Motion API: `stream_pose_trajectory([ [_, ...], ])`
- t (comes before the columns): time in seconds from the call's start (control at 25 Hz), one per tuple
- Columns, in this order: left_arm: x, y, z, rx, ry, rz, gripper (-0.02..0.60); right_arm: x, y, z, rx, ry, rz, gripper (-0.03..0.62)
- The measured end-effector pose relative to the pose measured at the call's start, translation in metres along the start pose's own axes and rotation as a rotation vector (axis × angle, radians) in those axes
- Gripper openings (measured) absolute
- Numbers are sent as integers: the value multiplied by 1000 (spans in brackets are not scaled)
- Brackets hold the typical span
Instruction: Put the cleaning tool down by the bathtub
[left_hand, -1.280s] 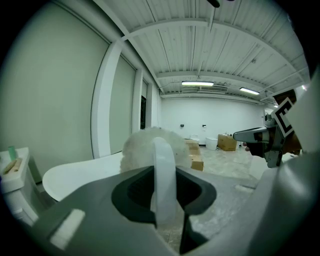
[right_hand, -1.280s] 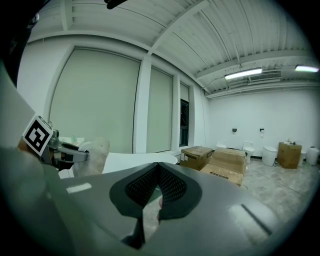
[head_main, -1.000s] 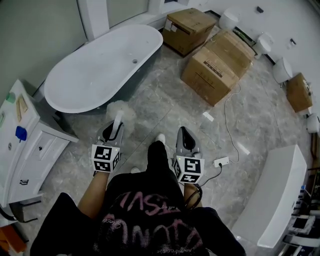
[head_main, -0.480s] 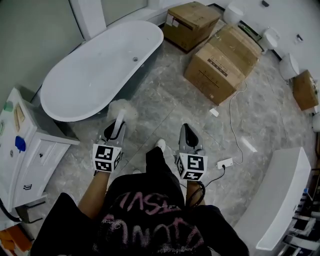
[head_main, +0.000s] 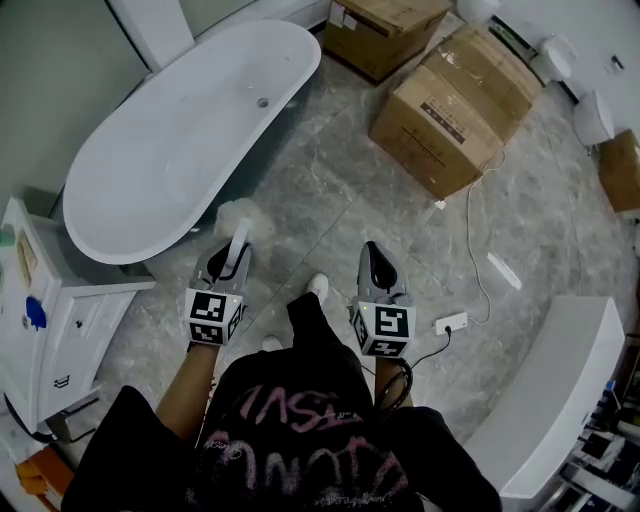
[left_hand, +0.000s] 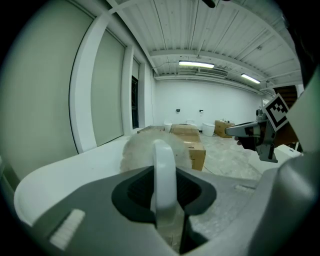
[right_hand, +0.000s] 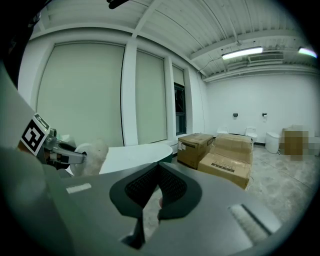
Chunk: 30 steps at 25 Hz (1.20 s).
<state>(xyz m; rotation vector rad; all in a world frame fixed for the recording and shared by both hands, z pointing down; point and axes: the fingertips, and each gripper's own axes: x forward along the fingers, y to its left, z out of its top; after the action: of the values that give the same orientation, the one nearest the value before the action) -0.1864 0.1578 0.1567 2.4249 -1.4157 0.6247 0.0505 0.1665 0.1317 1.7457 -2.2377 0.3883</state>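
left gripper (head_main: 229, 262) is clamping cleaning tool (head_main: 244, 221) handle | fluffy head is hanging beside bathtub (head_main: 150, 150), possibly clear of it | right gripper (head_main: 377, 266) is sitting closed, empty

Both arms out front, side by side; left claw (head_main: 232, 258) clamped on the cleaning tool (head_main: 244, 220), right claw (head_main: 374, 258) closed, empty.

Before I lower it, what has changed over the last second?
The person has edged closer to the bathtub, which now fills more of the head view; the cardboard boxes slid toward its top edge. Nothing was taken or let go: the left claw stays shut on the cleaning tool, the right claw shut and empty.
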Motion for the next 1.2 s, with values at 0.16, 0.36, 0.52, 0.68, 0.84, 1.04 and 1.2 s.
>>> stream_pose_trajectory([
  [0.16,48,-6,6,-1,47,-21,89,36,-29,7,-1,18,16,14],
  [0.36,89,-16,23,17,70,-43,89,68,-61,14,22,30,34,14],
  [0.52,101,-16,30,31,89,-28,89,82,-75,10,39,47,46,14],
  [0.68,104,-10,36,36,98,-10,90,93,-74,16,48,43,63,14],
  [0.84,110,-5,40,34,100,-2,89,102,-73,19,41,46,76,14],
  [1.04,127,1,41,33,107,-12,89,115,-82,14,33,71,62,14],
  [1.2,145,6,40,35,115,-33,89,127,-89,15,44,74,38,14],
])
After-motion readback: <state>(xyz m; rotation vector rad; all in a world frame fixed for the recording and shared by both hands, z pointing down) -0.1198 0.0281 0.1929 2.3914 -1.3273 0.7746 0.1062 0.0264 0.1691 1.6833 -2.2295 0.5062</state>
